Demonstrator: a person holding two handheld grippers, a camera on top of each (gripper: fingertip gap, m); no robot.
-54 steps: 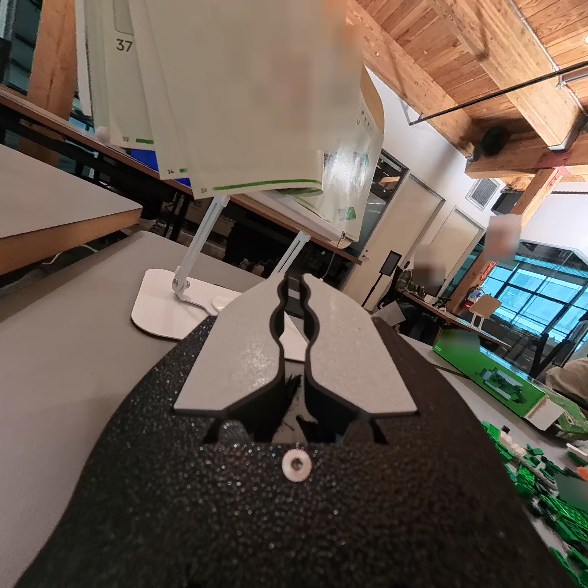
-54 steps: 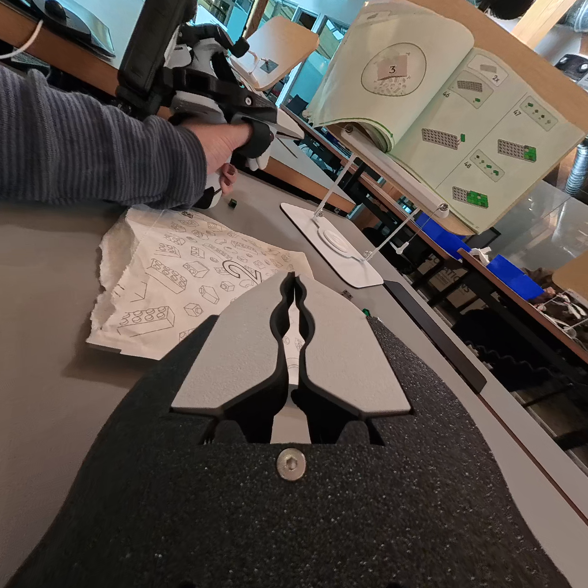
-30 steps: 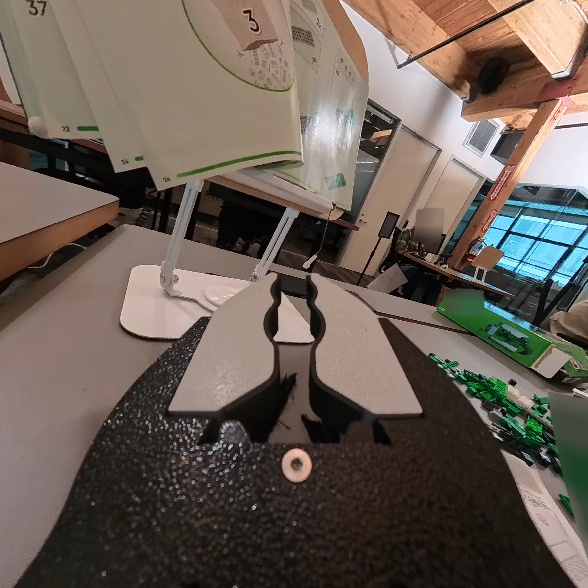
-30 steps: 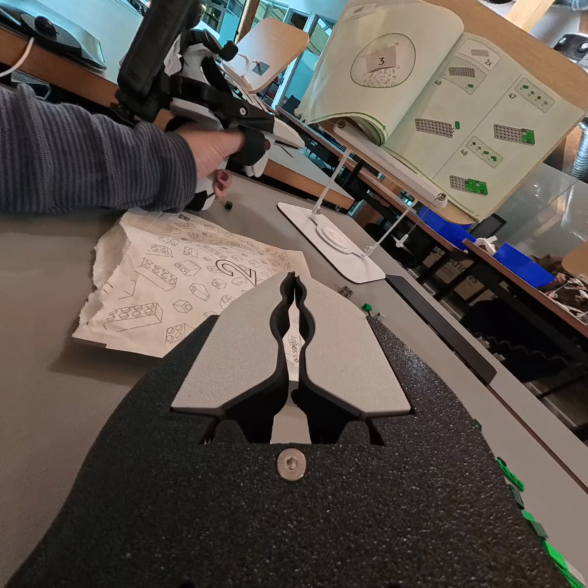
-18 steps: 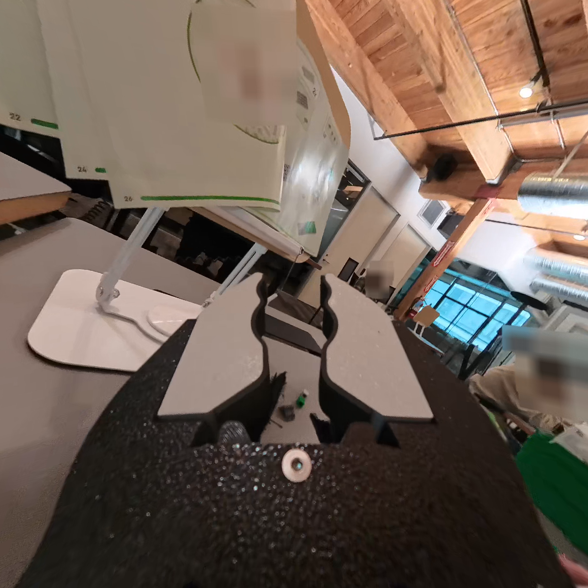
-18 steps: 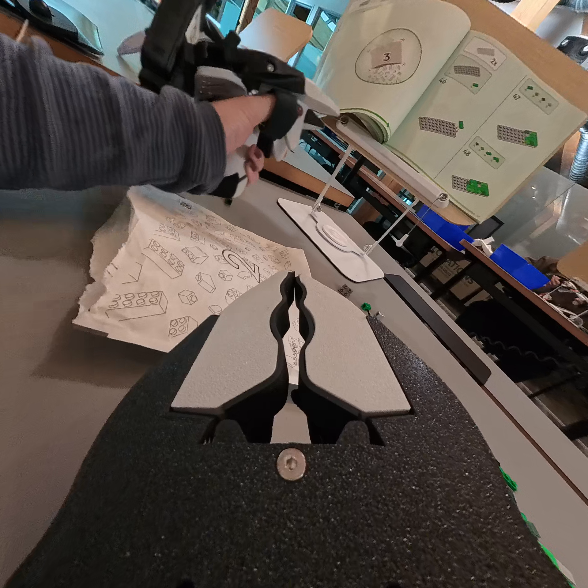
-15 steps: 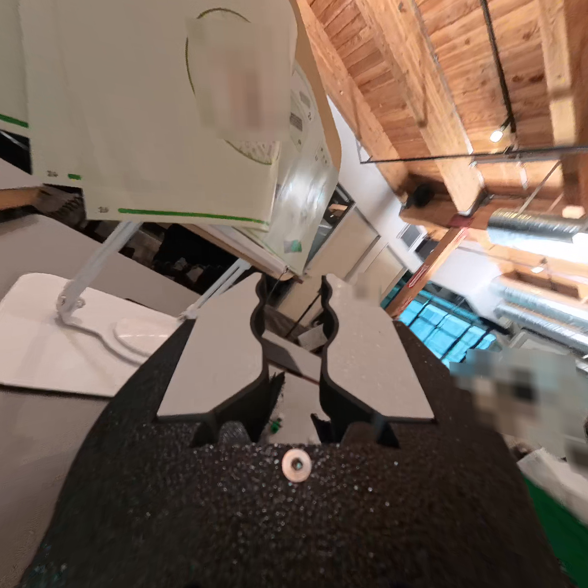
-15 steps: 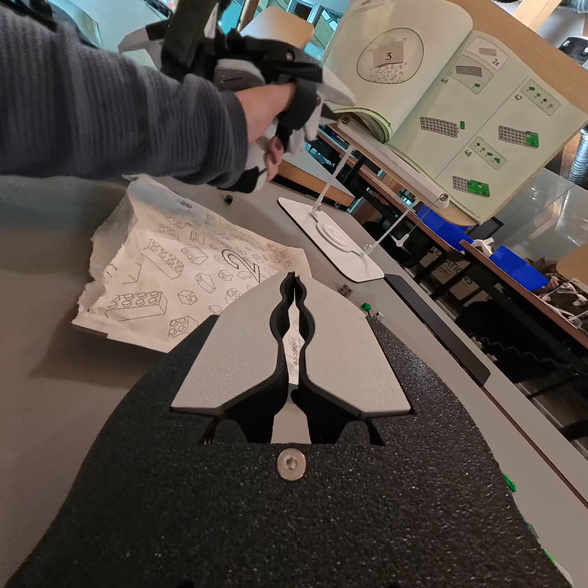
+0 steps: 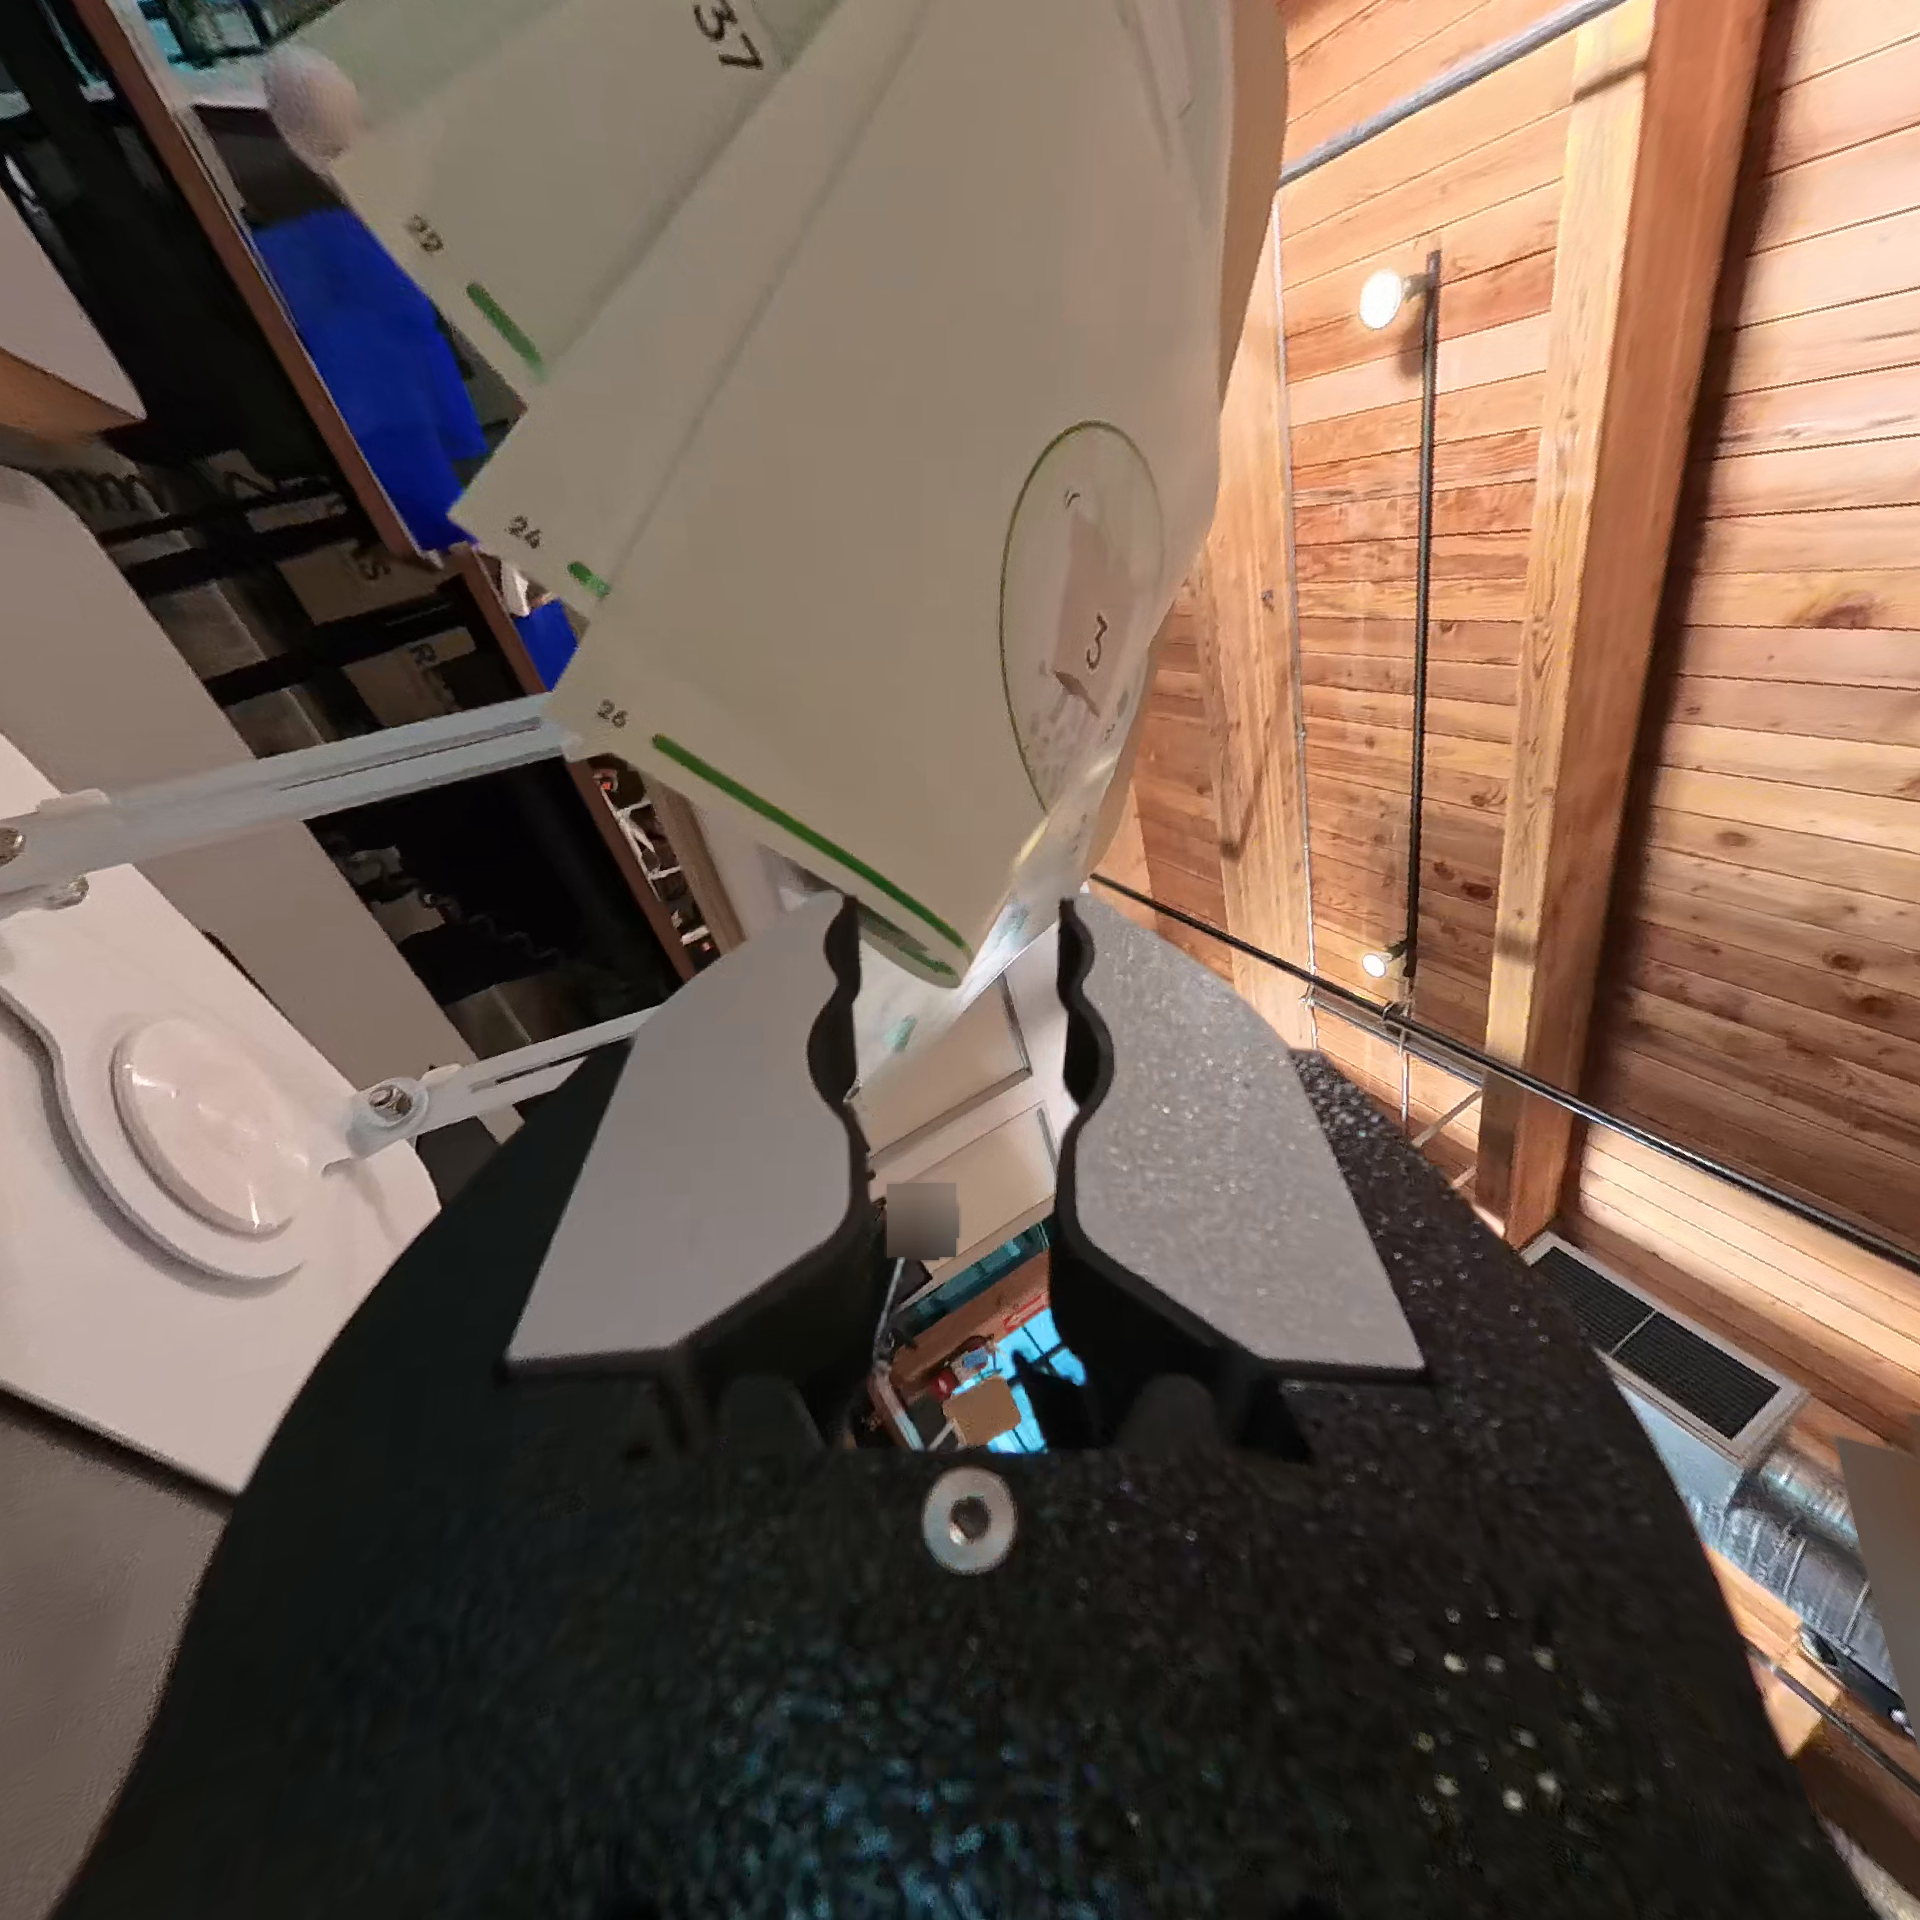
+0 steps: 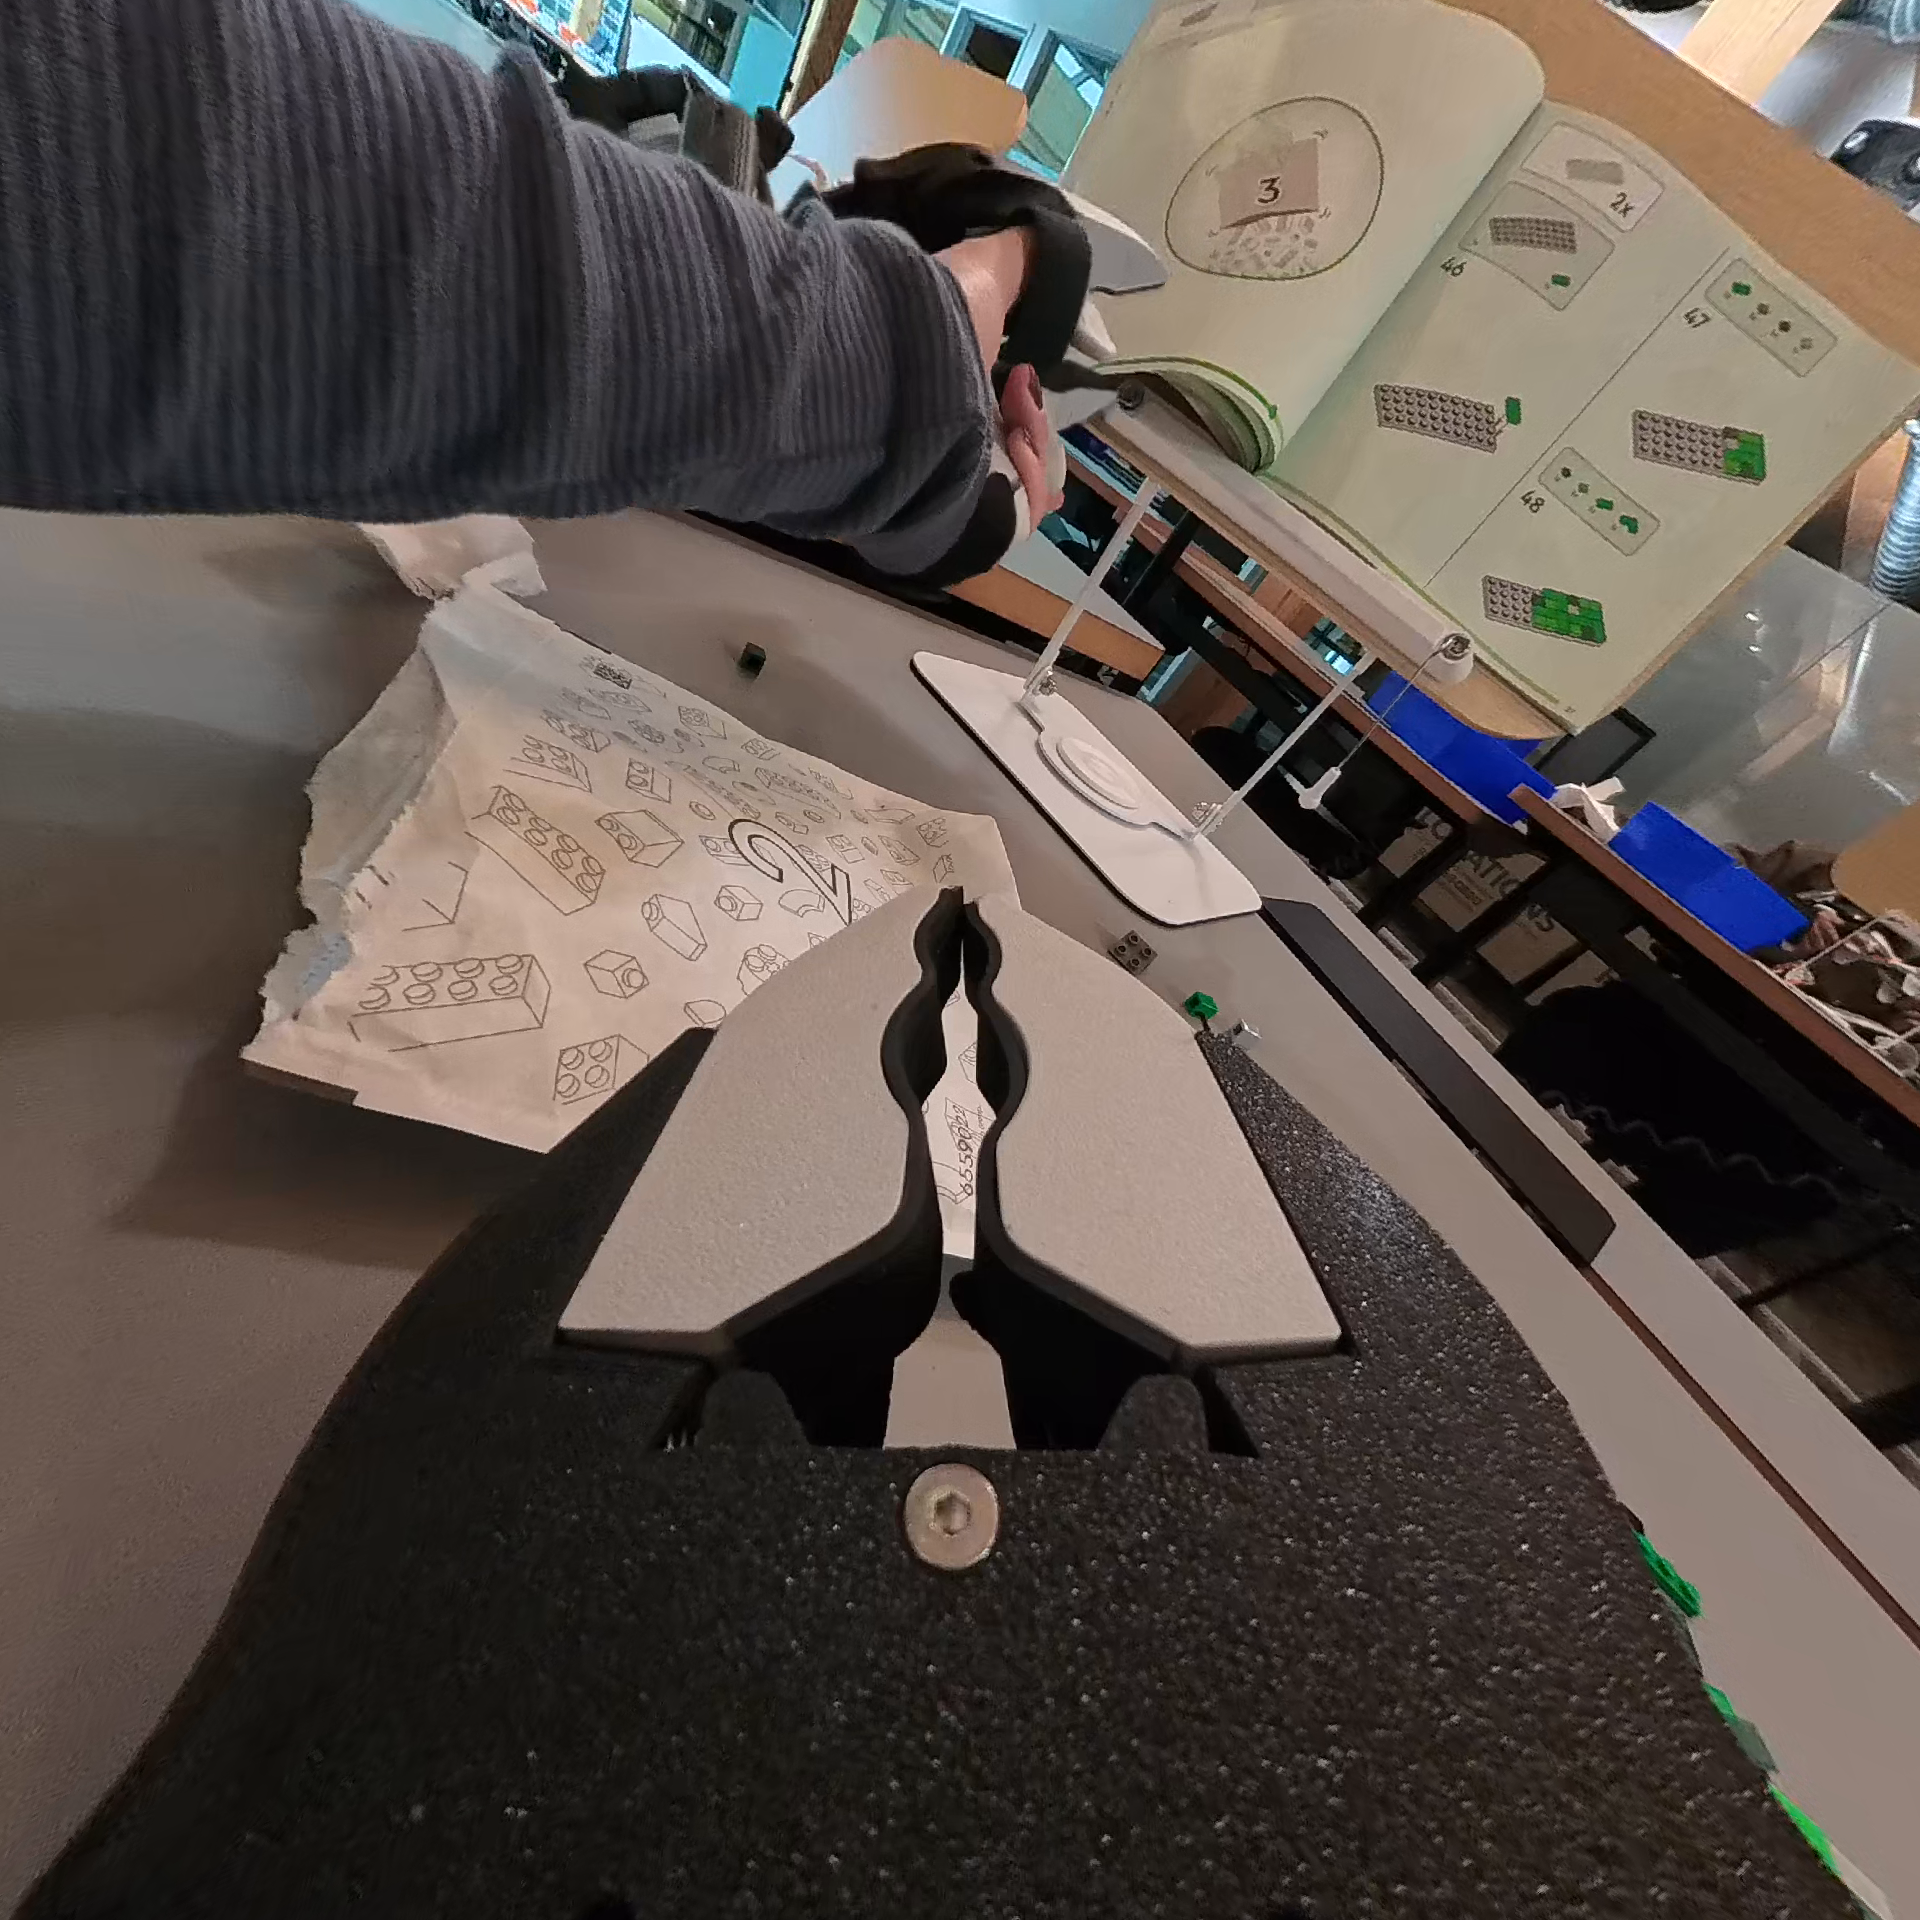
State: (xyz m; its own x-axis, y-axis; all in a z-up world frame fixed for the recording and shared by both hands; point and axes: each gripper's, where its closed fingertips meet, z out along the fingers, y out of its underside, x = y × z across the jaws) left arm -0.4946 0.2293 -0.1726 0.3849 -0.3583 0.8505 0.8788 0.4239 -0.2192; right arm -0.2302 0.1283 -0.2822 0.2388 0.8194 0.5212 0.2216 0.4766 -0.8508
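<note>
A: Count check. Two grippers, one pale-green open instruction booklet (image 10: 1455, 343) on one white wire-legged book stand (image 10: 1091, 790), one torn white paper bag printed with brick outlines (image 10: 623, 894).

B: Agreed. Loose bricks near the stand's base plate on the grey table (image 10: 156, 1299): one small grey studded brick (image 10: 1132, 948), one tiny green piece (image 10: 1200, 1004), one small black cube (image 10: 750, 656) past the bag's far edge. More green bits at the table's right edge, too small to count.

A: Left gripper (image 9: 956, 914)?

B: Fingers spread wide, holding nothing. The lower corner of the booklet's left-hand pages (image 9: 883, 582) sits right at the gap between the tips; contact unclear.

A: Right gripper (image 10: 961, 909)?

B: Tips nearly touching, nothing between them, hovering over the bag's near corner.

A: View differences?

B: Right wrist view shows the whole spread, both stand legs, and the grey ribbed sleeve (image 10: 468, 270) reaching to the booklet's left edge. Left wrist view is rolled sideways: fanned page edges (image 9: 540, 520) and a timber plank ceiling (image 9: 1714, 623).
</note>
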